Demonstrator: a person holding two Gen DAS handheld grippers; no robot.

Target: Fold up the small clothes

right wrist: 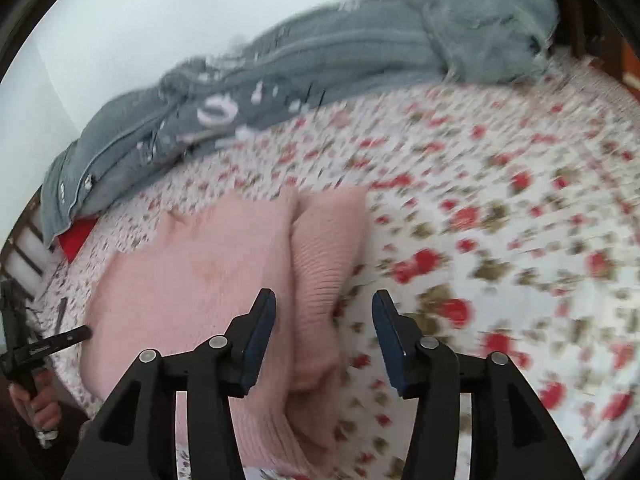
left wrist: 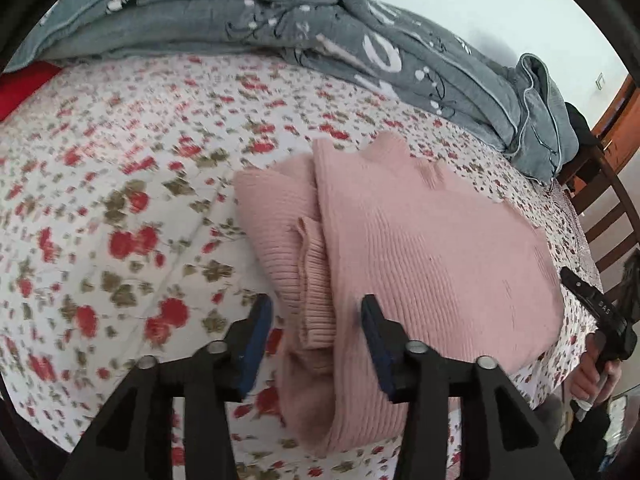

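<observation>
A pink ribbed knit sweater [left wrist: 432, 248] lies on the floral bed sheet, its body flat and both sleeves folded in along the sides. My left gripper [left wrist: 316, 316] is open and empty, its jaws spread above the left folded sleeve [left wrist: 288, 232] near the hem. My right gripper [right wrist: 324, 312] is open and empty above the right folded sleeve [right wrist: 324, 248]. The sweater also fills the lower left of the right wrist view [right wrist: 192, 280]. The right gripper shows at the right edge of the left wrist view [left wrist: 596, 308], the left one at the left edge of the right wrist view [right wrist: 44, 344].
A floral bed sheet [left wrist: 120, 200] covers the bed. A bunched grey quilt [left wrist: 240, 12] lies along the far side by the wall. A red item [left wrist: 20, 84] peeks from under it. A wooden chair back [left wrist: 612, 216] stands off the bed's end.
</observation>
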